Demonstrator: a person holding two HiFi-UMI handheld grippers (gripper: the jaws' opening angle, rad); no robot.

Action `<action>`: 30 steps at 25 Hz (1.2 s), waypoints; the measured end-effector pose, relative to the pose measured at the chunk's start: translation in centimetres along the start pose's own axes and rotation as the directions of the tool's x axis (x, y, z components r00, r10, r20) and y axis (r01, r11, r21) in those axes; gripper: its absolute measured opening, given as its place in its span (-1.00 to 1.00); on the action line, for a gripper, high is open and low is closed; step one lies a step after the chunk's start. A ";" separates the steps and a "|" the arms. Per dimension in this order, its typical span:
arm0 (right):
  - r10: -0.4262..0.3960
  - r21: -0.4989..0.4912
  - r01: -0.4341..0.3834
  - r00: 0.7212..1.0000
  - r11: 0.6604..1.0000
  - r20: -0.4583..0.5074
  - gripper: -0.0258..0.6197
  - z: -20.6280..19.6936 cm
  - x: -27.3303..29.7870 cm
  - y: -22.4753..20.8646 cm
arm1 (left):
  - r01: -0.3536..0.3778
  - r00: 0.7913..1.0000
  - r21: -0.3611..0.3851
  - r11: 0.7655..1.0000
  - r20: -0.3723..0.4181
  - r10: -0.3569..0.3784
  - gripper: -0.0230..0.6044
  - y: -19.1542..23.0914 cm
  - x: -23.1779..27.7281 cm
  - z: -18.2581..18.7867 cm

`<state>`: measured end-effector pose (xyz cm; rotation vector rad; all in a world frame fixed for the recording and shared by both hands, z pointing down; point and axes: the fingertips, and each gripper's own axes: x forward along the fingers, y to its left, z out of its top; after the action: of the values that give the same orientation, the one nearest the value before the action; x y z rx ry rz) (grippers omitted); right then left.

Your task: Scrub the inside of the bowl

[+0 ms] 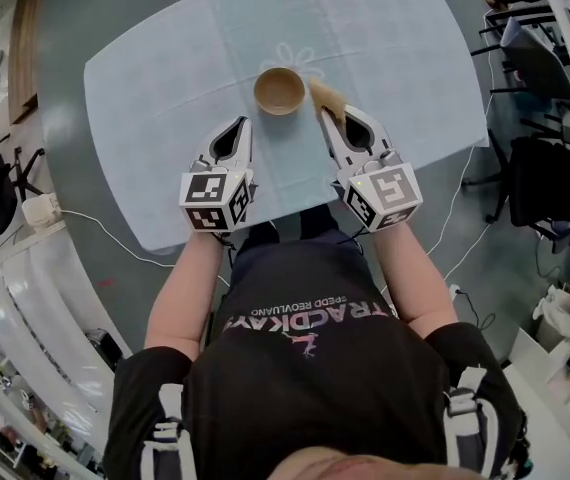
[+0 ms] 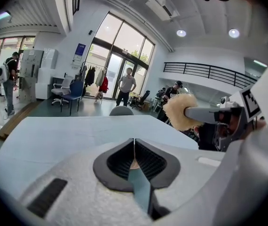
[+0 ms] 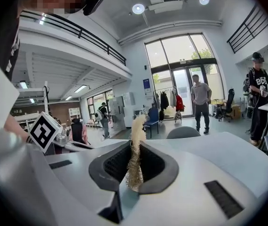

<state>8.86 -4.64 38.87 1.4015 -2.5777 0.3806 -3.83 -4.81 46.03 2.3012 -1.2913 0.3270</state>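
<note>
A pale blue tablecloth (image 1: 165, 118) lies flat (white cables (image 1: 105, 238) cross the floor (image 1: 65, 28) nearby).

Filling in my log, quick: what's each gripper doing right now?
Left gripper: shut, empty.
Right gripper: shut on the scrubbing pad.

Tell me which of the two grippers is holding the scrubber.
The right gripper: its jaws clamp the tan scrubber near the bowl. The left gripper has its jaws shut with nothing between them.
</note>
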 end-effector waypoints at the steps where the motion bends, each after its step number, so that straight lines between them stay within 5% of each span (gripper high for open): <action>1: 0.008 0.003 -0.008 1.000 1.000 -0.011 -0.82 -0.3 0.6 -0.6 | -0.011 1.000 -0.012 1.000 -0.016 0.011 -0.87 0.3 0.8 -0.4; 11: 0.094 0.034 -0.091 0.987 0.995 -0.126 -0.82 -4.6 5.6 -4.4 | -0.099 0.986 -0.164 0.982 -0.147 0.075 -0.85 3.6 8.1 -4.8; 14: 0.119 0.042 -0.114 0.980 0.993 -0.157 -0.82 -5.8 6.7 -5.2 | -0.118 0.980 -0.192 0.974 -0.182 0.082 -0.56 4.3 10.1 -6.1; 30: 0.196 0.060 -0.187 0.953 0.980 -0.232 -0.82 -8.2 10.6 -6.6 | -0.227 0.938 -0.234 0.945 -0.315 0.147 -0.62 7.4 15.4 -10.6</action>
<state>8.97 -14.01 50.53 1.0448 -2.5243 0.5891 -1.76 -13.91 63.81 1.8284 -1.3156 0.5064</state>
